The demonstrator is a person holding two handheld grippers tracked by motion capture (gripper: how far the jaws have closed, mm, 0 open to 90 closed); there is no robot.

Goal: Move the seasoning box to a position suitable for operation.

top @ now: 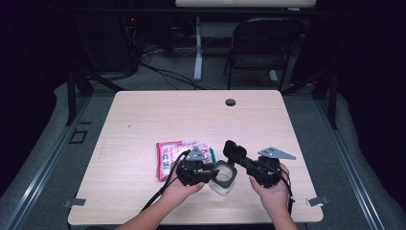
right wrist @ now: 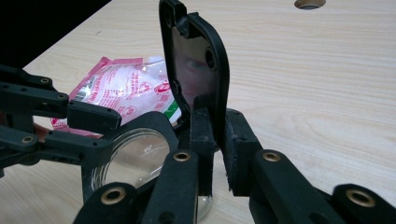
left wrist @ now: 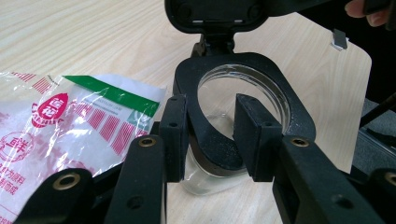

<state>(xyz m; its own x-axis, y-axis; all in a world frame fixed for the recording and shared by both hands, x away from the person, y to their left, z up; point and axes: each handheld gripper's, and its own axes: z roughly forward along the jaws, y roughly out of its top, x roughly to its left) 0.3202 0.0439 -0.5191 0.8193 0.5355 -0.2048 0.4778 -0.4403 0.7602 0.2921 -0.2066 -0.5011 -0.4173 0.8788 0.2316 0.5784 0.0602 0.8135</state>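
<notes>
I have the clear container (top: 223,178) near the front of the worktop (top: 143,120), a little right of the middle, with its black collar around the mouth. My left gripper (left wrist: 210,128) is narrowed onto that collar (left wrist: 280,100), one jaw outside the near wall and one inside the opening, steadying it. My right gripper (right wrist: 217,140) pinches the flip lid (right wrist: 198,60) close to its hinge; the jaws are narrow and the lid stands upright, swung fully back from the mouth.

As I judge it, the opening is done: the mouth is clear and I can see down through the glassy wall to the wood below. Nothing seems to be inside yet. The red and white packet (top: 178,154) lies flat just behind and to the left of the container, touching or nearly touching my left gripper's body, and it looks sealed, so getting its contents into the container, if that is the aim, is all ahead of me.

Room is generous behind and to the far sides, where the boards are bare up to the cable hole (top: 231,102). The tight side is the front edge, near my wrists, so I should keep the container from sliding toward me.
</notes>
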